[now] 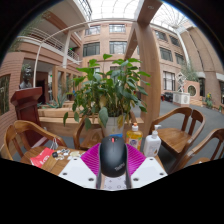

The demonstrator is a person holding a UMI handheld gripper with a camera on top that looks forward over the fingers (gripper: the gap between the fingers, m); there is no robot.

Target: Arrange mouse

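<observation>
The mouse [113, 154] sat between the gripper [113, 160]'s pink pads [93, 157], long axis along the fingers, apparently pinched, raised before a plant [108, 88].

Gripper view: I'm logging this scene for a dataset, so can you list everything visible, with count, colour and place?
mouse: one, black, between the fingers, upright
potted plant: one, green leaves, on the table beyond the mouse
bottle: one, pale, right of the mouse
yellow container: one, behind the mouse, beside the bottle
red item: one, on the table left of the fingers
chairs: wooden, brown, around the table
building: brick, with balconies, behind
gripper: one, white fingers with pink pads, both pressing the mouse
</observation>
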